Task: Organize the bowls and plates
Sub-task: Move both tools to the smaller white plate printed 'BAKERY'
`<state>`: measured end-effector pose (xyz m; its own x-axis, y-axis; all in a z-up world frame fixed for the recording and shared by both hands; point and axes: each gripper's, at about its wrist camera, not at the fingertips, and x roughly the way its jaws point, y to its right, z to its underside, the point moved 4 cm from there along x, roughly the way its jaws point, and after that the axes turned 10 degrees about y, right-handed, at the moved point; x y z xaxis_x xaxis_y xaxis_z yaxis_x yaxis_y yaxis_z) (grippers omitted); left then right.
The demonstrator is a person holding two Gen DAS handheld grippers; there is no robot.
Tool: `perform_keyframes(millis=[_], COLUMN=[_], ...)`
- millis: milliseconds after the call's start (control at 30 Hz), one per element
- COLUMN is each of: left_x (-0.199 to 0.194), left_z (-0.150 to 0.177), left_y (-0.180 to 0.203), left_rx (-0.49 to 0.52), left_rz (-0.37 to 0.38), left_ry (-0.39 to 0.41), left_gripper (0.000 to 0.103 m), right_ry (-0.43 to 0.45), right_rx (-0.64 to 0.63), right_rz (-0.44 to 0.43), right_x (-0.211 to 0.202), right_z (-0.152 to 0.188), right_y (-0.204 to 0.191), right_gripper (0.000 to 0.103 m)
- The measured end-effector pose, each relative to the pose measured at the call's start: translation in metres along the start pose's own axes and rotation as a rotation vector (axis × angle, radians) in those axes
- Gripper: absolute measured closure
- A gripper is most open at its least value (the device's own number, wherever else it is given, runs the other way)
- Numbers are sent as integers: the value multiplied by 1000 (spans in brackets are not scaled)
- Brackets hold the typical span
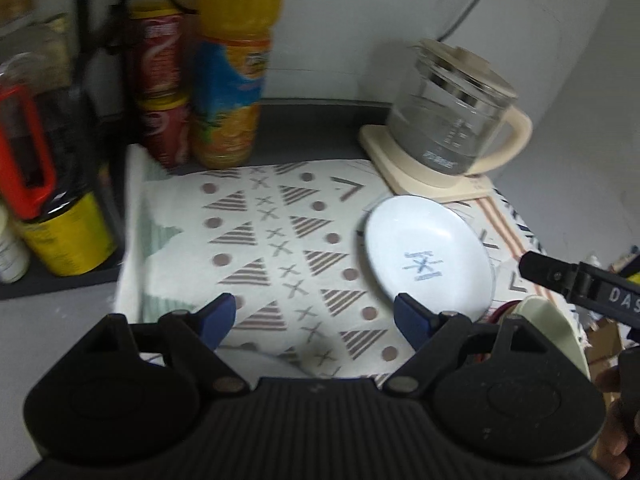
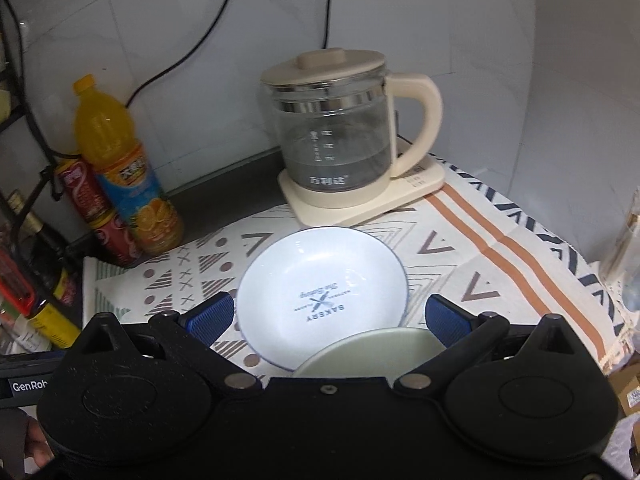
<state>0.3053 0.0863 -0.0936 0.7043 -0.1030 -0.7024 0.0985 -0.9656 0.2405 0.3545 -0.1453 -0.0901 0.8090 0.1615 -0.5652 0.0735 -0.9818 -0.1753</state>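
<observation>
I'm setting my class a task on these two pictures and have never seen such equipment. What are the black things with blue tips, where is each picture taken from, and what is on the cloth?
Each is a hand-held gripper with a camera looking along its two blue-tipped fingers. One picture is from the left gripper, the other from the right gripper. Both are open and hold nothing. On the patterned cloth lie a white plate and, nearer the camera, a pale green dish. Behind stand a glass kettle, an orange juice bottle and red cans.

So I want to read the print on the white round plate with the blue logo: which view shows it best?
The right wrist view: the white plate lies centred and sharp, lettering legible though upside down. The left wrist view shows it off to the right, foreshortened, print blurred.
</observation>
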Motion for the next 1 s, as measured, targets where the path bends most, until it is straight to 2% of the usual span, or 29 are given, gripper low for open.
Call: perform_keyframes(millis=[200, 367, 567, 733, 1000], left_x=[19, 33, 46, 58, 76], left_z=[-4, -8, -10, -6, 2], left_y=[9, 12, 20, 23, 37], left_rx=[33, 35, -11, -101, -149], left_rz=[52, 35, 26, 3, -4], left_ry=[-37, -49, -70, -123, -155], left_gripper=[18, 18, 18, 16, 15], right_ry=[-15, -35, -58, -121, -195], right_rx=[23, 21, 30, 52, 61], right_rz=[41, 38, 8, -42, -65], right_x=[2, 6, 19, 38, 62], right_z=[2, 0, -6, -14, -15], right_y=[5, 12, 25, 36, 53], right_gripper=[0, 0, 0, 0, 0])
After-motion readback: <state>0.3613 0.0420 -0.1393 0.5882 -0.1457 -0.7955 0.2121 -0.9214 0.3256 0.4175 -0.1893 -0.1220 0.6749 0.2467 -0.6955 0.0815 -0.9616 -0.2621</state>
